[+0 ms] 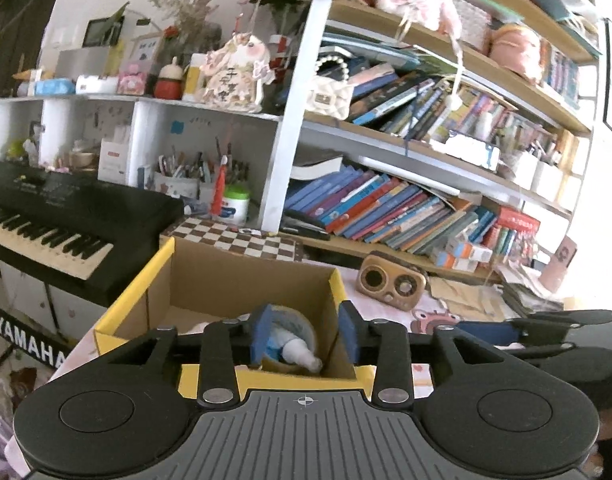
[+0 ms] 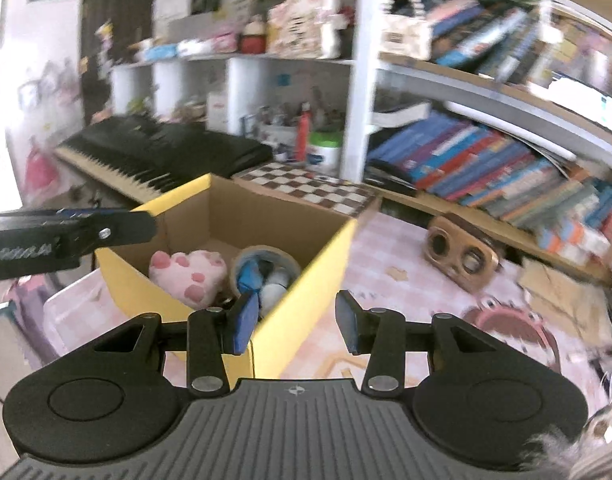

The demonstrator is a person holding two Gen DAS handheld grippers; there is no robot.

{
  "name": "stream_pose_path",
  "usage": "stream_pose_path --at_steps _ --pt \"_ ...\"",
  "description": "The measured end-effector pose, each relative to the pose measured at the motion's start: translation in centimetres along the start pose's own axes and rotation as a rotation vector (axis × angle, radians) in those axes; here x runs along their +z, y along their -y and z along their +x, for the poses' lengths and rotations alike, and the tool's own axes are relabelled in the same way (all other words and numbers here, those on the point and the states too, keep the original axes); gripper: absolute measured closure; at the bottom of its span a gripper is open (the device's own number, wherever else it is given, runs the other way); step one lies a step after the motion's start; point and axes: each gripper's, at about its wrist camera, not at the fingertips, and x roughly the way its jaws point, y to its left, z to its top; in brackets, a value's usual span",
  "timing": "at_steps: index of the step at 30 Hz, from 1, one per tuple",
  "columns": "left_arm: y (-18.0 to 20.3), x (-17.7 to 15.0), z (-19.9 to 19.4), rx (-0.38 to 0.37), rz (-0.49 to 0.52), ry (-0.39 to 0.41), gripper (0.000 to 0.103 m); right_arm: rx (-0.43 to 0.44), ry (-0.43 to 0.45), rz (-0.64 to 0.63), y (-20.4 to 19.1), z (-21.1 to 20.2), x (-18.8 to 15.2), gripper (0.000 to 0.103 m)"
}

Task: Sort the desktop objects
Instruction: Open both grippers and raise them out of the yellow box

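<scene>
I see a pink checked desk (image 2: 390, 276) carrying a yellow cardboard box (image 2: 306, 312) at left, chessboard (image 2: 306, 190) behind it, wooden radio (image 2: 462, 258) at right.

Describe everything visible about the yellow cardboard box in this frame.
The yellow cardboard box stands open-topped on the pink-patterned desk, yellow outside and plain brown inside, with its flaps up. A pink paw-shaped plush and a roll of tape holding small items lie inside. It sits in front of the checkerboard, beside the keyboard. Neither gripper touches it.
</scene>
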Motion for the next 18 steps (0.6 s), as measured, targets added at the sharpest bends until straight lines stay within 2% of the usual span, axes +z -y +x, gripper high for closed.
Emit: stream_pose_path --at_steps 7,14,18 --pt "1.1 -2.5 -2.0 -0.003 0.057 -0.039 0.042 -0.108 0.024 0.127 0.5 -3.5 -3.4 0.062" --pt "2.1 -5.2 -3.2 0.025 0.122 -0.082 0.021 -0.209 0.000 0.213 0.3 -6.1 -7.6 0.062" --pt "3.0 -6.5 -3.9 0.034 0.174 -0.090 0.015 -0.251 -0.019 0.243 0.1 -7.5 -9.6 0.062"
